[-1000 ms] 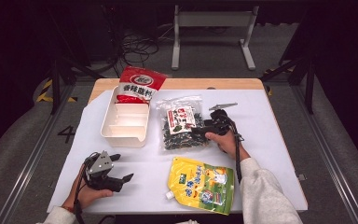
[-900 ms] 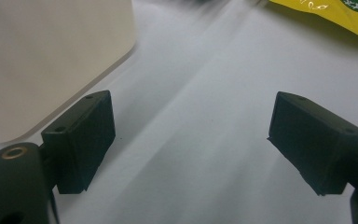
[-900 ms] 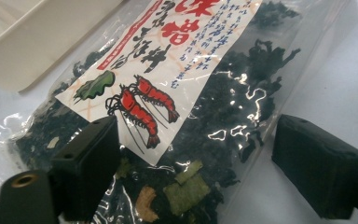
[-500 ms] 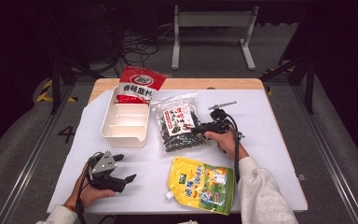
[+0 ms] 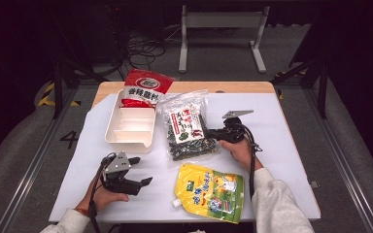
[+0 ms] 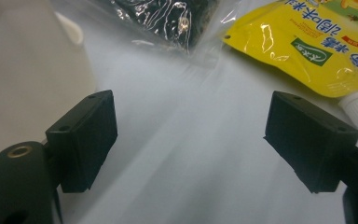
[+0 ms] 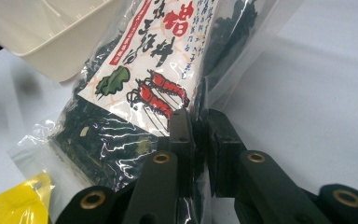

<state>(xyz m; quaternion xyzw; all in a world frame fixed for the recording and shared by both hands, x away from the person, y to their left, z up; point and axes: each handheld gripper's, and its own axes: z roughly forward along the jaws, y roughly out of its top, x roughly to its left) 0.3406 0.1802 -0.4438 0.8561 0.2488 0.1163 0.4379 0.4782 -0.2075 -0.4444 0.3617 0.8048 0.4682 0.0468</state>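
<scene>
- Clear bag of dark dried greens (image 5: 187,128), centre of the high view: it lies flat on the table (image 5: 281,126), just right of the white divided tray (image 5: 130,128); whether the two touch cannot be told.
- Right gripper (image 7: 196,122): its jaws have just been closing and now pinch the thin plastic edge of the bag, lower centre of the right gripper view. In the high view this gripper sits at the bag's right edge.
- Left gripper (image 6: 191,135): jaws spread, nothing between them, over bare table at the lower left of the high view.
- Handling, as a judgement: the bag looks light, its film soft, crinkly and slippery; the loose contents will likely shift and sag once it is lifted. The flat sealed margin gives the surest hold; a pinch on the bulging middle may crush the brittle leaves.
- Yellow spouted pouch (image 5: 209,191), lower centre, and red packet (image 5: 145,87), upper left, lie apart from the grip.
</scene>
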